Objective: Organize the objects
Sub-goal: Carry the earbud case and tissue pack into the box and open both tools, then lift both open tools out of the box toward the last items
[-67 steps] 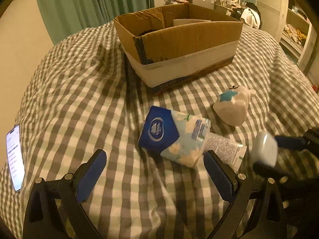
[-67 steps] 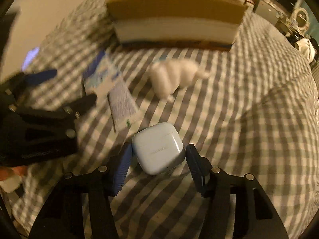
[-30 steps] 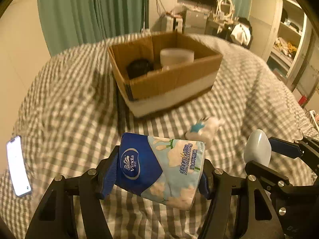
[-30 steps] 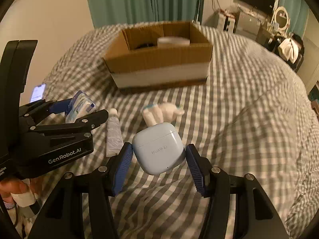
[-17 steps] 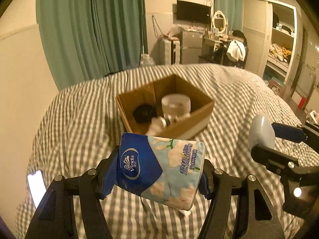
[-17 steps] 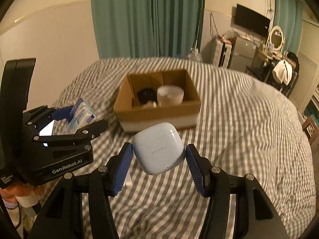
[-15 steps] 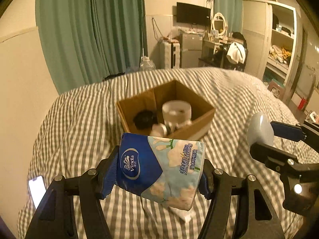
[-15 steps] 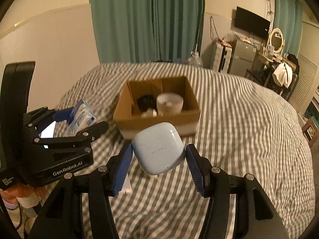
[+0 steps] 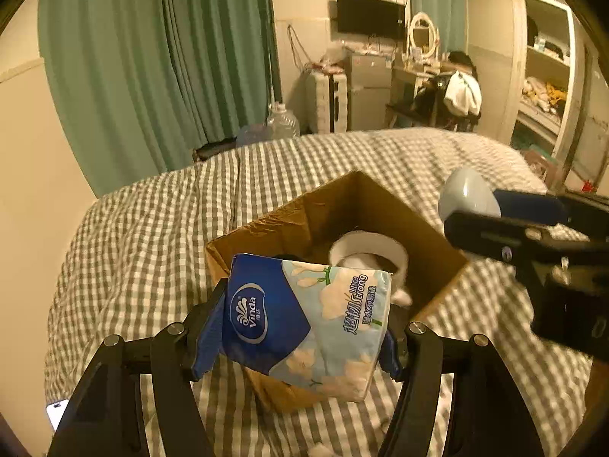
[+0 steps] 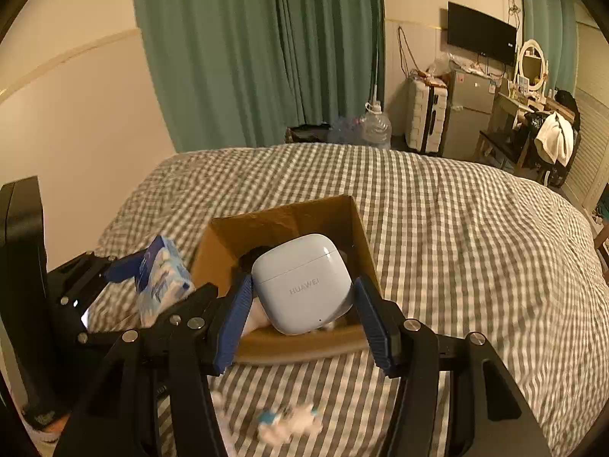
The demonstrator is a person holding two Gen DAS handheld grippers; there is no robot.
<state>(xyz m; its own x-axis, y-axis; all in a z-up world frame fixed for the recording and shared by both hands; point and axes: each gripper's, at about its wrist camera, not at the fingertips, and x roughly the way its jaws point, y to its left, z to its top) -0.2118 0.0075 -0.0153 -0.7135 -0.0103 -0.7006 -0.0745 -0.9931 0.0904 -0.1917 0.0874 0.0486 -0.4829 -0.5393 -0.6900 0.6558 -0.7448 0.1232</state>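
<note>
My left gripper is shut on a blue and floral tissue pack and holds it above the near left corner of the open cardboard box. My right gripper is shut on a pale blue earbuds case, held above the box. The case also shows in the left wrist view, and the tissue pack in the right wrist view. A white round container and a dark object lie inside the box.
The box rests on a checked bedspread. A small white and blue toy lies on the bed in front of the box. A phone lies at the bed's left edge. Green curtains, a fridge and shelves stand beyond the bed.
Both grippers rose from the bed with their objects and moved forward. The box is now close beneath them, and the toy has dropped behind into the foreground.
</note>
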